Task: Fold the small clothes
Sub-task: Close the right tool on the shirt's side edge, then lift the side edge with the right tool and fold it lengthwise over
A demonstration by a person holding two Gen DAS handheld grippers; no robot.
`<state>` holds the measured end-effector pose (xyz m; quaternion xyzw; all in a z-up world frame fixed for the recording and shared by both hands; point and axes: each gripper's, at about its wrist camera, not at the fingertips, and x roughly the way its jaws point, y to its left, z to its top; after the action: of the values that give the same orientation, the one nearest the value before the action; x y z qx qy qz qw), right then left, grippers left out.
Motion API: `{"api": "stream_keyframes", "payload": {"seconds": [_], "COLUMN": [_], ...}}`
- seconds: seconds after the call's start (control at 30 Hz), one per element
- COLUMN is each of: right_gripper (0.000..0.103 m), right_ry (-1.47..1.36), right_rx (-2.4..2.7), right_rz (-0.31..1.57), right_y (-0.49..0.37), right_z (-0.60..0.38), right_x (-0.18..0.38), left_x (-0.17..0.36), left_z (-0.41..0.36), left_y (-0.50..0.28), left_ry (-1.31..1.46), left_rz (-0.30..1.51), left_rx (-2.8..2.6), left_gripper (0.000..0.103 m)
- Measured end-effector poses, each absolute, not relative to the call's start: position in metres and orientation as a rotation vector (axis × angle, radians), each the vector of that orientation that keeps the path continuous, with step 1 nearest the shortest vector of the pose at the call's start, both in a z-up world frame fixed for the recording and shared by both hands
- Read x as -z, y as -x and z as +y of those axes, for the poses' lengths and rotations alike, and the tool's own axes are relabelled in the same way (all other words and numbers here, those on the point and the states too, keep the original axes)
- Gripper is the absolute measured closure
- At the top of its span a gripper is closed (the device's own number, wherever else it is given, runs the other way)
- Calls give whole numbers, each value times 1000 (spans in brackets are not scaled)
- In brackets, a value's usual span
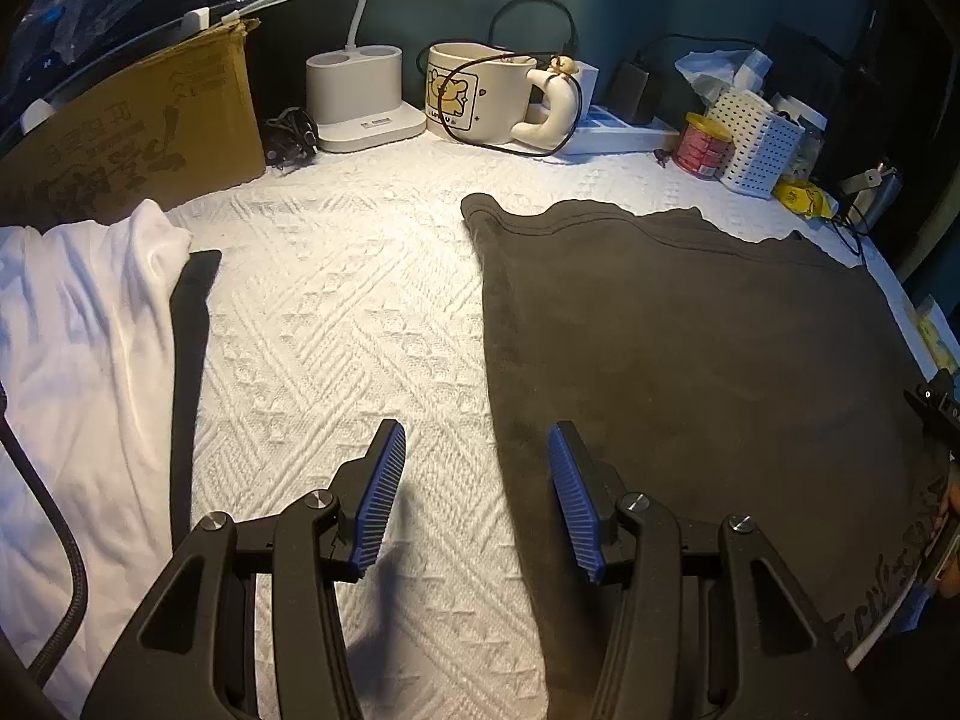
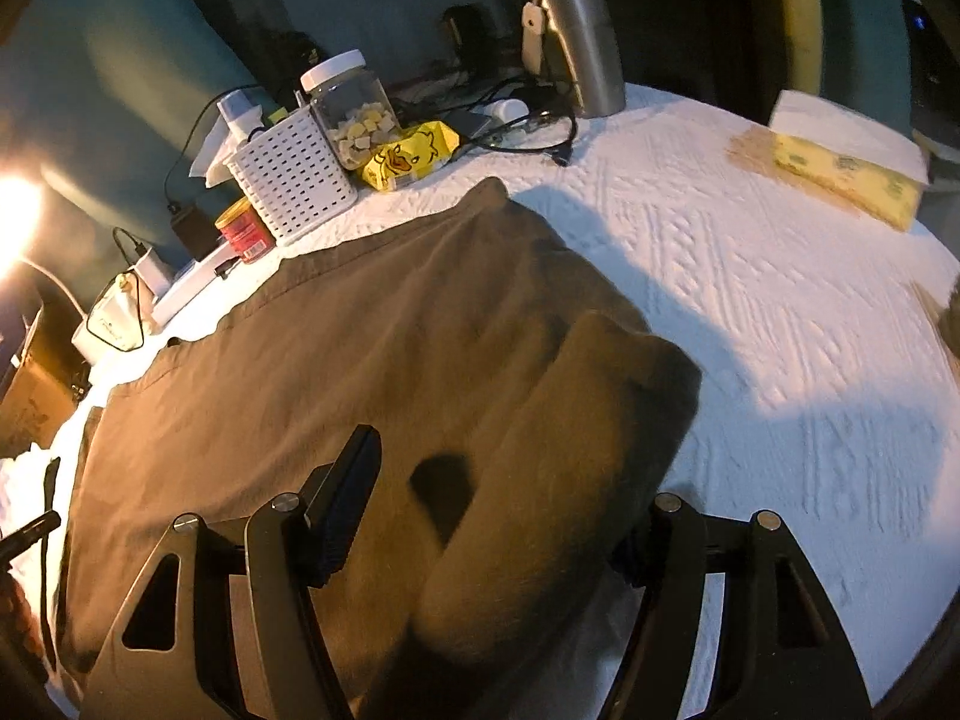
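A dark brown-grey garment (image 1: 690,348) lies spread flat on the white textured cloth (image 1: 336,312). My left gripper (image 1: 474,498) is open and empty, low over the garment's left edge, one blue finger (image 1: 381,504) over the white cloth and the other over the garment. In the right wrist view the same garment (image 2: 336,360) has a thick fold (image 2: 570,450) bunched up between my right gripper's wide-open jaws (image 2: 498,516). The fold hides the right finger. A white garment (image 1: 78,348) lies at the far left.
A cardboard box (image 1: 132,132), lamp base (image 1: 360,102), mug (image 1: 480,96), red tin (image 1: 702,144) and white basket (image 1: 756,144) line the back edge. The right wrist view shows a jar (image 2: 354,108), steel flask (image 2: 585,42), cables, a yellow packet (image 2: 414,153) and a yellow box (image 2: 840,162).
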<state>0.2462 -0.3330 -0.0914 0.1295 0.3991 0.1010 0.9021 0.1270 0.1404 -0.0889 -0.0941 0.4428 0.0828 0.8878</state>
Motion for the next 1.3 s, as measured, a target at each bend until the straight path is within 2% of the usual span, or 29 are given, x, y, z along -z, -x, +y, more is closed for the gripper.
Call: {"api": "stream_keyframes", "payload": {"seconds": [0.07,0.1,0.13,0.17,0.23,0.47,0.87,1.3], "right_gripper": [34,44,65,76,82,86,87,88], "right_ry": [-254,-238,-219,-213,-222,-254,-162,-79], "right_rx": [-217,-214,-201,-195,-215,-278,-450,-603], "right_rz": [828,832,839,843,849,817,701,697], "right_y": [-252,-254,-257,-259,-262,-259,-245,-226], "right_z": [-329,-327,-324,-323,-324,-322,-253,-176], "right_x": [91,91,91,91,92,81,21,8], "left_x": [89,89,88,88,88,84,78,72], "left_z": [141,141,141,141,140,138,146,153], "left_y": [-130,-131,-132,-133,-134,-135,-123,-114], "left_ry": [196,196,197,198,199,194,218,262], "left_rz": [922,922,920,919,916,896,837,779], "left_rx": [-173,-173,-172,-171,-167,-144,-109,-59], "left_gripper": [53,53,53,53,53,53,53,53]}}
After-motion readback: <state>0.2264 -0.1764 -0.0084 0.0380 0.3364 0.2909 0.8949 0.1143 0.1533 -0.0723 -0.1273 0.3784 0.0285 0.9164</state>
